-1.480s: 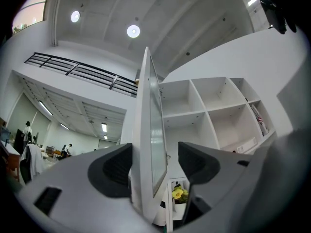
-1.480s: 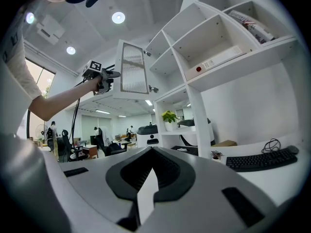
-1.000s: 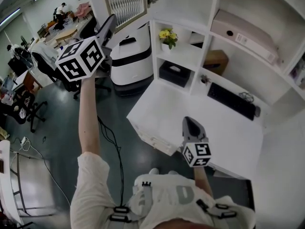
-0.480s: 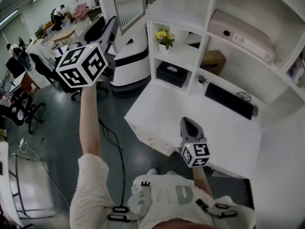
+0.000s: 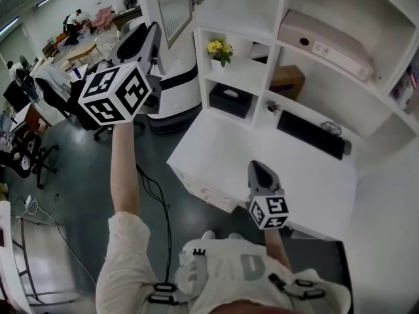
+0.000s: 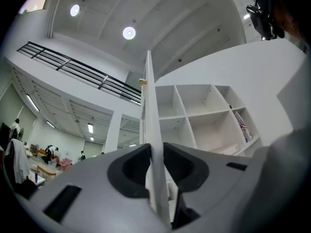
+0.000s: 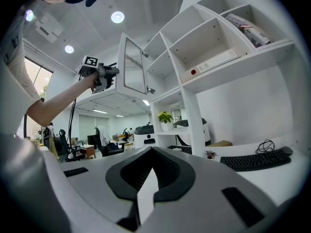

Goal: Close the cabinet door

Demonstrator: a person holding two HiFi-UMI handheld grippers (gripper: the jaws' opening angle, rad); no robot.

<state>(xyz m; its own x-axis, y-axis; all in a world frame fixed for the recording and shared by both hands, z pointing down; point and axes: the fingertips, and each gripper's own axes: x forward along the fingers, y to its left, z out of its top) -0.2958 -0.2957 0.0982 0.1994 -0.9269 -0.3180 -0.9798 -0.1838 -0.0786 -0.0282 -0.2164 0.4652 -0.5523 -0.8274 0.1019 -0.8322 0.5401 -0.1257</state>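
High at the left of the head view, the white-framed cabinet door [image 5: 171, 5] with a ribbed, translucent panel stands swung out from the white open shelving unit [image 5: 281, 18]. The left tool [image 5: 155, 30], grey plastic with a black-and-white marker cube behind it, reaches up on a bare outstretched arm [image 5: 123, 169] to the door's outer edge. Lower down, the right tool [image 5: 258, 167] hangs over the smooth white tabletop [image 5: 216, 149], touching nothing. On the shelves sit a yellow flower bunch in a white pot [image 5: 219, 48], a black rectangular box [image 5: 229, 99], a brown cardboard box [image 5: 286, 80] and a long pale pink box [image 5: 321, 41]. A flat black keyboard [image 5: 308, 135] lies at the back of the tabletop.

In the left gripper view, the door shows edge-on as a thin white slab rising straight from between the matte grey jaws, which are clamped on it from both sides. Square shelf compartments lie to its right.

In the right gripper view, the ridged jaws meet at their tips, closed together with nothing between them. Beyond them the door hangs open beside the upper shelves, its ribbed panel facing this way, and the left tool grips its free edge.
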